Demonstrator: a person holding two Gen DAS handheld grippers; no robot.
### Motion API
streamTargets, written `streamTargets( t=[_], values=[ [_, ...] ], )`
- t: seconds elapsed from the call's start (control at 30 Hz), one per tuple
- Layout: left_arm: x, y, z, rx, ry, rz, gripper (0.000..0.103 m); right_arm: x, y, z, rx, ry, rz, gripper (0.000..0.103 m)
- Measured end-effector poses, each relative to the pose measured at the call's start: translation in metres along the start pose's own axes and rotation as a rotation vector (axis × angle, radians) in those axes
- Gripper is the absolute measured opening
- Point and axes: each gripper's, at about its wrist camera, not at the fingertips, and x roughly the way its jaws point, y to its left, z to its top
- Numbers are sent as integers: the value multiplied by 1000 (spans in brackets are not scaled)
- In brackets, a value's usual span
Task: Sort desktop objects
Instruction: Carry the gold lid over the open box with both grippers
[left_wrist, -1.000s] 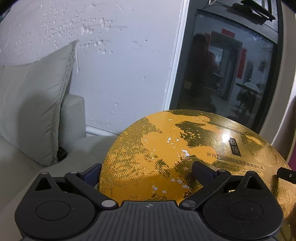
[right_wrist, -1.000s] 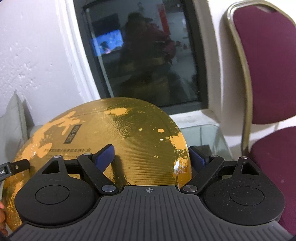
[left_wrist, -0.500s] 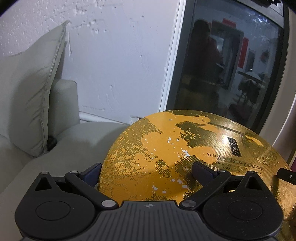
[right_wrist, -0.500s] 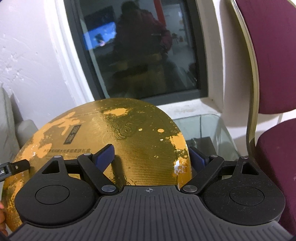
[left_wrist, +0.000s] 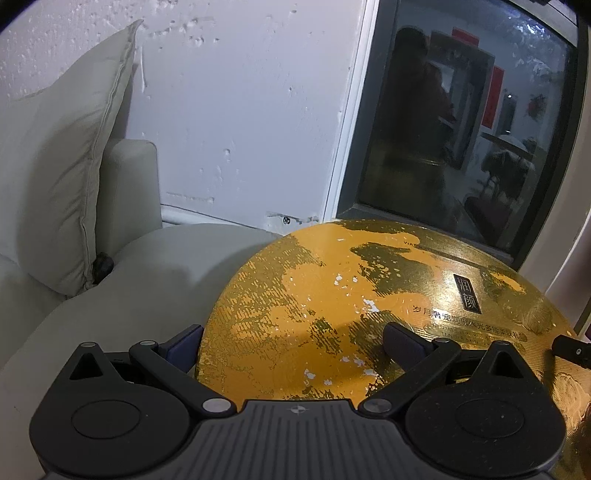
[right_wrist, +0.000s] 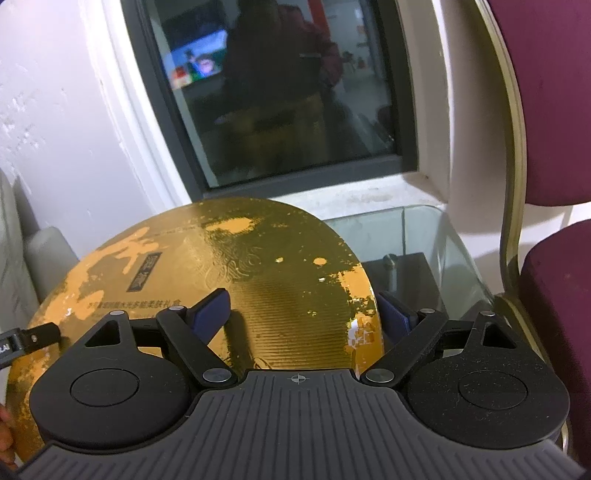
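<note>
Both grippers carry one round gold box (left_wrist: 369, 306): the left gripper (left_wrist: 291, 341) grasps its left rim, the right gripper (right_wrist: 303, 314) its right rim, jaws wide. The box hangs above the glass tabletop (right_wrist: 424, 236), by its left edge.

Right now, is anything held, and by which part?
Round gold box: left tool grips its left rim, right tool its right rim.

sofa (left_wrist: 122, 295) left, chair (right_wrist: 554, 221) right, wall (left_wrist: 240, 129) ahead

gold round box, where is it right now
The gold round box is carried between both grippers: the left gripper clamps its left rim, the right gripper its right rim, above the glass table beside the maroon chair.
</note>
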Motion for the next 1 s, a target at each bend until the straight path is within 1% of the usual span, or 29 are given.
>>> streamTargets(
  t=[0.3,0.47,0.57,0.7,0.8,1.0],
  values=[
    [-1,3,-8,-28,1,3,101,3,6,-4,-35,-5,-12,89],
    [0,-3,-6,-17,3,20,101,9,2,0,-37,12,-10,89],
    [3,2,-9,-28,1,6,101,13,1,1,-29,27,-14,89],
    [9,8,-14,-46,3,-9,102,10,7,-1,-52,14,-30,89],
    [10,6,-14,-38,7,-2,102,11,9,-1,-62,18,-34,89],
    [11,6,-20,-23,-11,2,102,16,2,-6,-31,30,-17,90]
  ],
)
